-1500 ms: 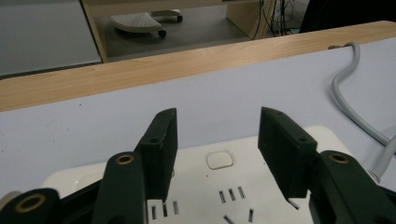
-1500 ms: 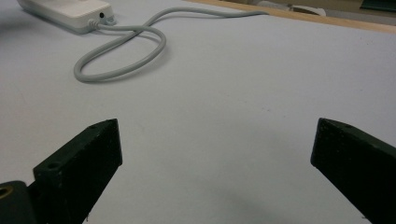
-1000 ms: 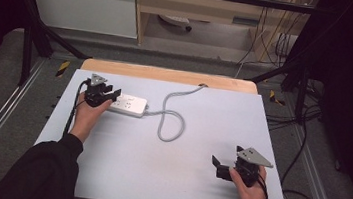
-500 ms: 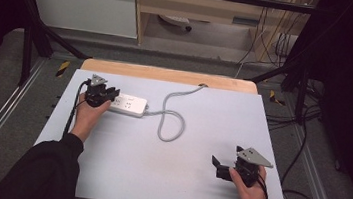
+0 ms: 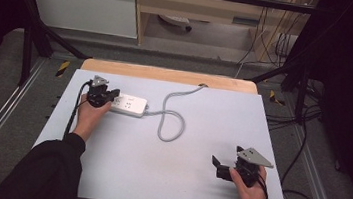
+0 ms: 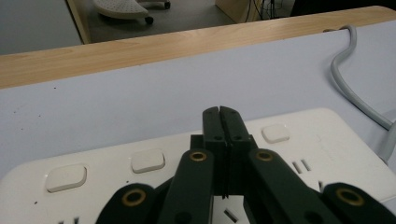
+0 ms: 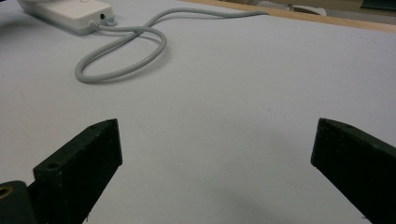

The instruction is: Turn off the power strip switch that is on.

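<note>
Here, from above, the left gripper (image 5: 107,95) sits over the near-left end of the white power strip (image 5: 131,105) at the far left of the pale table (image 5: 155,177); its grey cord (image 5: 169,124) loops toward the wooden edge. The right gripper (image 5: 222,167) rests well apart, near right, spread wide. In the left gripper view the jaws have just been closing and now meet tip to tip over the strip's switches (image 6: 148,160), nothing between them; no lettering is legible. In the right gripper view the jaws stand wide over bare table

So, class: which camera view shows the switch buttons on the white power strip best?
The left gripper view: the power strip fills the foreground and its buttons stand clear. The high view shows the whole strip small; the right gripper view catches its cable end.
</note>
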Demonstrator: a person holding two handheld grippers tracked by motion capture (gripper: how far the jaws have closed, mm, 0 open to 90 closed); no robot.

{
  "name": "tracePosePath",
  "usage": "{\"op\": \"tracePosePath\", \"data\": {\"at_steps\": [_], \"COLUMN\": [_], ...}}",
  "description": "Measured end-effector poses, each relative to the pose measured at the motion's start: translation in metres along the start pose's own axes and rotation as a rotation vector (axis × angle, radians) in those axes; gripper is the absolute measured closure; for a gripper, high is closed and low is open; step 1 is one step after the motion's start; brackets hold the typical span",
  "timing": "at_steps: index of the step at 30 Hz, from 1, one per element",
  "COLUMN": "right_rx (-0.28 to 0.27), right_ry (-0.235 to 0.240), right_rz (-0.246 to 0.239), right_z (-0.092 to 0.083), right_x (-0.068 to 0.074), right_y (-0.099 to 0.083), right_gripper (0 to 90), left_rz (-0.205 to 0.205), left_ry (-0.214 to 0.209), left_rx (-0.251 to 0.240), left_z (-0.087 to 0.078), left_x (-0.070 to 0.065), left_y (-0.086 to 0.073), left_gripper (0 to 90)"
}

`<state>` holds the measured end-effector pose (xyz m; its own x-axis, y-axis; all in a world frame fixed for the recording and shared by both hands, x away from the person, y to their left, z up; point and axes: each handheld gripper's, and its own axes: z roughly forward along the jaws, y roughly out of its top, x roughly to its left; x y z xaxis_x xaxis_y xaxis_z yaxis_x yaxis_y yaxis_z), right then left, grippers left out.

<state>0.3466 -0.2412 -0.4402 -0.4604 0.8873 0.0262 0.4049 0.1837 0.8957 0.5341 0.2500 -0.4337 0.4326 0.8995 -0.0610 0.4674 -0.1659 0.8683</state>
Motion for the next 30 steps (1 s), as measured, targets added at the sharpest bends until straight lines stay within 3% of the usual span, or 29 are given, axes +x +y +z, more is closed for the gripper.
{"op": "tracePosePath", "data": {"at_steps": [15, 30], "right_rx": [-0.004, -0.004], "right_ry": [0.000, 0.000], "right_rz": [0.004, 0.004], "right_z": [-0.002, -0.002], "right_x": [0.000, -0.001], "right_y": [0.000, 0.000], "right_gripper": [2.3, 2.4], "left_rz": [0.027, 0.026], "left_ry": [0.001, 0.007], "left_rx": [0.024, 0.041], "left_z": [0.007, 0.013], "left_x": [-0.004, -0.001], "left_y": [0.004, 0.000], "left_gripper": [90.0, 90.0]}}
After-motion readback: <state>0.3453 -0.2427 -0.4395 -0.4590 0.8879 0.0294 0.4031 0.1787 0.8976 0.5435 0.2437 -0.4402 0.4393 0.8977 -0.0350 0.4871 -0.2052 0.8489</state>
